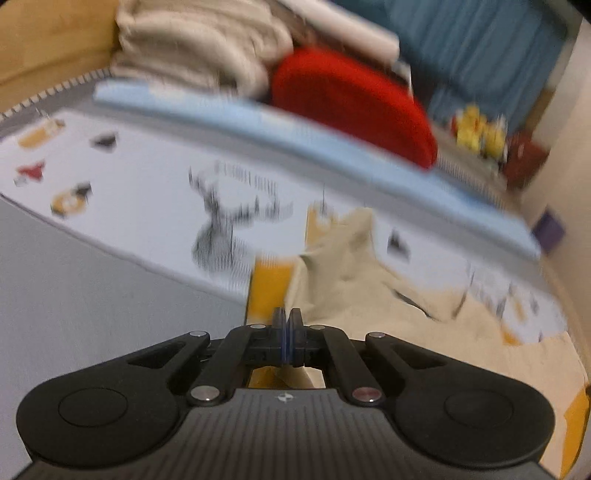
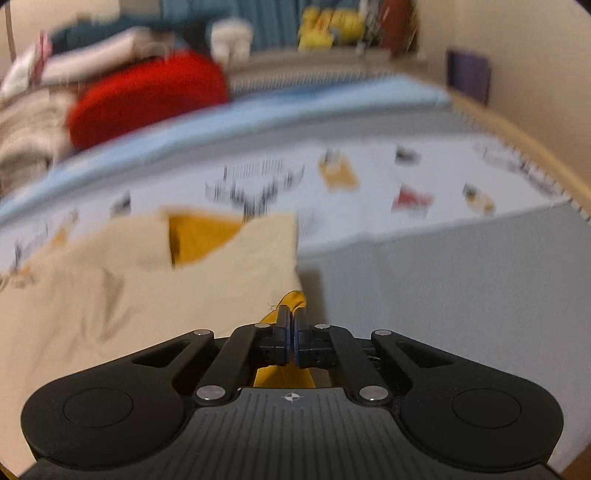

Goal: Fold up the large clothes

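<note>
A large cream garment with a mustard-yellow inner side [image 1: 354, 273] lies on the bed, spreading right and toward me in the left wrist view. My left gripper [image 1: 287, 317] is shut on its left edge, where the yellow side shows. In the right wrist view the same garment [image 2: 129, 280] fills the lower left. My right gripper [image 2: 291, 317] is shut on its yellow right corner, held just above the grey sheet. Both views are motion-blurred.
The bed has a white printed cover [image 1: 147, 177] and a grey sheet [image 2: 443, 280]. A light blue folded blanket [image 1: 295, 129] runs across the far side. Behind it lie a red cushion [image 1: 351, 103] and a heap of beige clothes [image 1: 192, 48]. Yellow toys [image 2: 328, 26] stand at the wall.
</note>
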### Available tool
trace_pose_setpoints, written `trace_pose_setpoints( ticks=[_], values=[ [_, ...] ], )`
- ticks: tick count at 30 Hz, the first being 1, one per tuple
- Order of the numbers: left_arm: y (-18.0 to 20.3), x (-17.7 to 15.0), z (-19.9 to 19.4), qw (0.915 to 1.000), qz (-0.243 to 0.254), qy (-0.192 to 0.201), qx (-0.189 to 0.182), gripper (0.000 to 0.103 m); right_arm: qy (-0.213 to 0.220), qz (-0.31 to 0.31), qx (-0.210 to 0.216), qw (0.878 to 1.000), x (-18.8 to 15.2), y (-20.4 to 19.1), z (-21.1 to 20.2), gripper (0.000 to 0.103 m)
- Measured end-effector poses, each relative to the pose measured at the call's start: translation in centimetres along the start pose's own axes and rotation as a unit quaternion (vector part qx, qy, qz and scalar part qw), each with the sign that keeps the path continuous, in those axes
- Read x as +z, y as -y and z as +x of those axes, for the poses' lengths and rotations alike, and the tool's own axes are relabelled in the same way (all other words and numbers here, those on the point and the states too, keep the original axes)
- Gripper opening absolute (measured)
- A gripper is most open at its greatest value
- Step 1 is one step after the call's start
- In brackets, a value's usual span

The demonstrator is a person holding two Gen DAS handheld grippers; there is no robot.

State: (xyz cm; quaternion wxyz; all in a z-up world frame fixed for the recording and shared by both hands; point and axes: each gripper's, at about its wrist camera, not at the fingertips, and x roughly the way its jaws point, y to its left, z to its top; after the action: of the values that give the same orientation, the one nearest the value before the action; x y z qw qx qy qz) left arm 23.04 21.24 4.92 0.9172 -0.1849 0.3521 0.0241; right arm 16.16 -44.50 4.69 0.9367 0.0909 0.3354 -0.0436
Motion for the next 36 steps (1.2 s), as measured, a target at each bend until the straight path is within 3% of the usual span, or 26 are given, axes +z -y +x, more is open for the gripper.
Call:
trace_pose_setpoints(
  ticks=[3, 8, 12, 14, 15, 16, 17, 20, 21, 23, 26, 28, 30, 32, 34, 36],
  values=[
    [0.7, 0.5, -0.2, 0.9991, 0.001, 0.037, 0.023, 0.001, 0.062, 0.012, -0.001, 0.998, 1.4, 0.0, -0.6, 0.0],
    [2.4, 2.0, 0.8, 0.9955, 0.004, 0.085, 0.043, 0.001, 0.105, 0.005, -0.031, 0.994, 2.9, -1.4, 1.2, 0.0],
    [3.0, 2.8, 3.9, 0.9955, 0.002, 0.065, 0.068, 0.001, 0.117, -0.006, -0.049, 0.992, 3.4, -2.9, 3.1, 0.0],
    [2.5, 2.8, 6.2, 0.9968, -0.007, 0.024, 0.075, 0.008, 0.096, -0.008, -0.065, 0.993, 3.3, -3.3, 5.0, 0.0],
    [2.1, 2.7, 7.6, 0.9962, -0.008, -0.008, 0.087, 0.024, 0.076, -0.007, -0.075, 0.994, 3.2, -3.3, 6.4, 0.001],
    [1.8, 2.4, 8.6, 0.9947, -0.006, -0.034, 0.096, 0.028, 0.052, -0.004, -0.081, 0.995, 2.9, -3.5, 7.6, 0.002],
    [1.6, 2.0, 9.1, 0.9935, -0.004, -0.05, 0.102, 0.029, 0.0, 0.005, -0.084, 0.996, 2.5, -3.1, 9.6, 0.006],
    [2.5, 2.0, 8.0, 0.9967, 0.024, -0.038, 0.068, 0.031, -0.119, 0.021, -0.094, 0.988, 0.6, -1.9, 12.9, 0.007],
    [2.9, 2.0, 7.5, 0.9971, 0.039, -0.029, 0.058, 0.031, -0.139, 0.027, -0.087, 0.986, 0.2, -1.6, 13.3, 0.007],
    [3.8, 1.5, 7.1, 0.9974, 0.061, -0.029, 0.023, 0.031, -0.134, 0.023, -0.083, 0.987, 0.1, -1.6, 13.2, 0.007],
    [5.0, 0.2, 8.7, 0.9927, 0.081, -0.085, -0.029, 0.031, -0.127, 0.004, -0.068, 0.99, 0.1, -1.7, 12.6, 0.0],
    [5.5, -1.1, 10.3, 0.9866, 0.107, -0.122, 0.006, 0.031, -0.109, -0.005, -0.078, 0.991, 0.3, -1.7, 12.1, 0.0],
    [4.6, -2.1, 11.9, 0.9761, 0.123, -0.151, 0.095, 0.031, -0.087, -0.005, -0.114, 0.99, 0.7, -1.4, 11.7, 0.0],
    [4.3, -1.9, 11.5, 0.9745, 0.116, -0.138, 0.133, 0.031, -0.087, 0.016, -0.141, 0.986, 1.1, -0.1, 11.8, 0.0],
    [5.4, -1.3, 9.6, 0.9836, 0.122, -0.093, 0.095, 0.031, -0.082, 0.045, -0.142, 0.985, 1.2, 0.9, 11.2, 0.0],
    [7.6, -1.3, 7.4, 0.9878, 0.145, -0.053, 0.017, 0.031, -0.046, 0.045, -0.095, 0.993, 1.6, 0.6, 9.9, 0.001]
  ],
)
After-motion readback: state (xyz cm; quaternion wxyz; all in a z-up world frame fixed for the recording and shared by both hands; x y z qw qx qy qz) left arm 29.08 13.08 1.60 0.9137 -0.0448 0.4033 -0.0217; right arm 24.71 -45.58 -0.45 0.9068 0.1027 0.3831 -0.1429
